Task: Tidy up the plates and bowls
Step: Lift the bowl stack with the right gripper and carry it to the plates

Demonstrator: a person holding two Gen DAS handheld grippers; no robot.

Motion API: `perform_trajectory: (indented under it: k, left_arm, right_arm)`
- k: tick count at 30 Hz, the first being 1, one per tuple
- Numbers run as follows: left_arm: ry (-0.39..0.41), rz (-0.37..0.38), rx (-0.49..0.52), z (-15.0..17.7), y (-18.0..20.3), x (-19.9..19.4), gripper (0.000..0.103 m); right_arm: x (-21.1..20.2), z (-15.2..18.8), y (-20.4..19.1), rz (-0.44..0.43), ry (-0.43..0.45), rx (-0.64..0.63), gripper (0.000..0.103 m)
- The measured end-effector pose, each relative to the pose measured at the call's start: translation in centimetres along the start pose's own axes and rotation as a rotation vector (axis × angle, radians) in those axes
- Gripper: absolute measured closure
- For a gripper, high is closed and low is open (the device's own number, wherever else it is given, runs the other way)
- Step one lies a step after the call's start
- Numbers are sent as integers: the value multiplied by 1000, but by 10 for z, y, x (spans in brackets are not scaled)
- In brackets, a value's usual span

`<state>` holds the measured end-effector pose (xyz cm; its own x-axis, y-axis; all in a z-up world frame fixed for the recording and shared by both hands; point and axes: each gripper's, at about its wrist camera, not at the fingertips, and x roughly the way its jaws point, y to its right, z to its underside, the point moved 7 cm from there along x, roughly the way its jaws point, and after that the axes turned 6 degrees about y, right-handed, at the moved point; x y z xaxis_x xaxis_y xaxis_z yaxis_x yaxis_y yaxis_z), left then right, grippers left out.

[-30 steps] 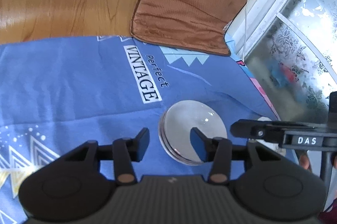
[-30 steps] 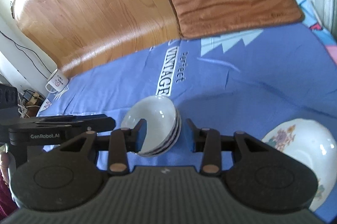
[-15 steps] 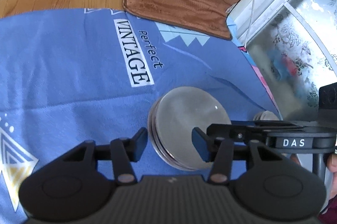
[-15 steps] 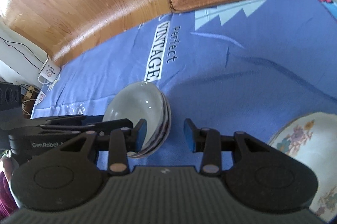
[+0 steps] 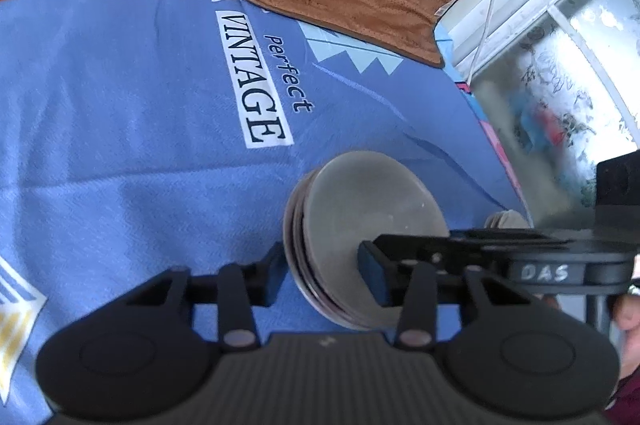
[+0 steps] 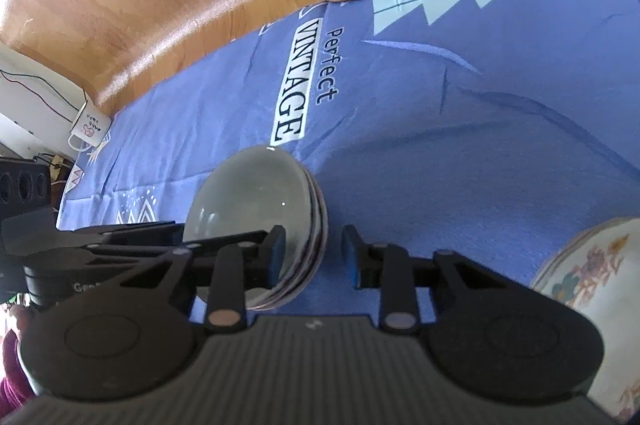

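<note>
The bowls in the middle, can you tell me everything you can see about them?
The stack of bowls is a few shallow, glossy, pale grey-white bowls nested together, with dark stripes showing along their stacked rims. It looks like glazed ceramic. The stack rests on the blue cloth near the word VINTAGE. The left gripper straddles one side of the rim, one finger inside and one outside; the right gripper does likewise on the opposite side. Both are open, and whether the fingers touch is unclear.

Blue cloth point(image 5: 120, 97) reads "perfect VINTAGE"; right gripper point(image 5: 544, 271) "DAS".

Floral plate point(image 6: 592, 289), perhaps half cropped
</note>
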<state>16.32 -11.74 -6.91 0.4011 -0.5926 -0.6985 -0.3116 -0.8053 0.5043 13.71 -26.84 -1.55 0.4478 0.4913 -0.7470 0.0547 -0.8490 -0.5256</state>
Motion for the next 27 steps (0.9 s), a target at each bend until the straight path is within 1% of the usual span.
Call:
perform_trajectory:
  k: [4,6,10,14,20,27]
  left_arm:
    - [-2,9,-33,0,-3,-3,71]
    - [-2,-2,-20,1,1,-8,74]
    - [18,-23,6,3,12,-17,74]
    - [39,-17,19,1,27,-26,74]
    - [46,17,66,-1,65,-27,74]
    - [-12,106,131,6,127,-1,74]
  right_arm:
    - [2,1,-4,1,2,-16,77]
    - [0,3,-4,1,8,-11,77]
    - [-8,6,-8,-1,22,-20,78]
    - [-22,4,-10,-5,55,-17,78]
    - [-53,3,-2,13,111,-17,78]
    - [-103,7,32,98,168,9,78]
